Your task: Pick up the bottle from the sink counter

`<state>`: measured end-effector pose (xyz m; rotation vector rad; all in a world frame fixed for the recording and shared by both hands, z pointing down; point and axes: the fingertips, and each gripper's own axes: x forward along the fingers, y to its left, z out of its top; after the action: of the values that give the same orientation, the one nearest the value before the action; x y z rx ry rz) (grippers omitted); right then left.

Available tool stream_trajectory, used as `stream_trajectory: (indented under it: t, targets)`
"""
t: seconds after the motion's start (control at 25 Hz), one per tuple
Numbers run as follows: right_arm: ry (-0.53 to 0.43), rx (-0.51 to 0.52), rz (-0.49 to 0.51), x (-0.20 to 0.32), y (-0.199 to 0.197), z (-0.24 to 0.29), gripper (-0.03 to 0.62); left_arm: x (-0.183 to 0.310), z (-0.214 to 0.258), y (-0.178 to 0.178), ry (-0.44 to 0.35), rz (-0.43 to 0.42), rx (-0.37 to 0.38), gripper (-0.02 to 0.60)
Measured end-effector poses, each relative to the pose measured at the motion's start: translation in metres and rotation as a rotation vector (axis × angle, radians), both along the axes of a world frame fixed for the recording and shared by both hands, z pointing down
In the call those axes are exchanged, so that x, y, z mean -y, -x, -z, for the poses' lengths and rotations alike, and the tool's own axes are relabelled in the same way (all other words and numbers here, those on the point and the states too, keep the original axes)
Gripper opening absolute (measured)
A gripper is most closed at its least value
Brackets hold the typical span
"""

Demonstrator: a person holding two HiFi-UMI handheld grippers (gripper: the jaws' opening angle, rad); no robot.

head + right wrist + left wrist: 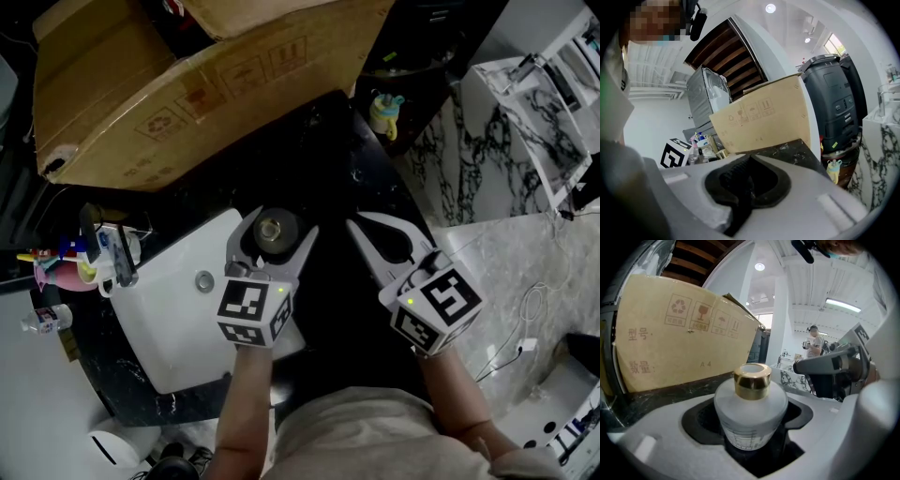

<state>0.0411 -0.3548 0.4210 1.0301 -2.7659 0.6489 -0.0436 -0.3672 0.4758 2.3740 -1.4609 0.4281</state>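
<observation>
Left gripper view alone — label (744,440) on bottle (751,408), left tool (279,227) gripping | right tool (749,164) closed

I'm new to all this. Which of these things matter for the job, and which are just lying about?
In the job:
- bottle, gold-capped, clasped between the jaws
- left gripper holding it
- black sink counter

Just lying about:
- cardboard box
- white sink and tap
- colourful clutter beside the tap
- right gripper, shut and empty
</observation>
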Motion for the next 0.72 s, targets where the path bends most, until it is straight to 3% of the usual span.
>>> stream_trajectory:
  t: [0.2,0.44,0.72]
  targets:
    - [-0.014,0.016,0.005,-0.005,0.007,0.005,0.002,0.0,0.012,0.006,-0.024,0.023,-0.053,0.347]
    - [-0.029,-0.04,0.028,-0.015,0.01,0.003,0.002,-0.002,0.029,0.013,-0.06,0.038,-0.133,0.347]
    - [-0.039,-0.023,0.03,-0.023,0.013,0.009,0.002,-0.012,0.064,0.013,-0.143,-0.004,-0.24,0.347]
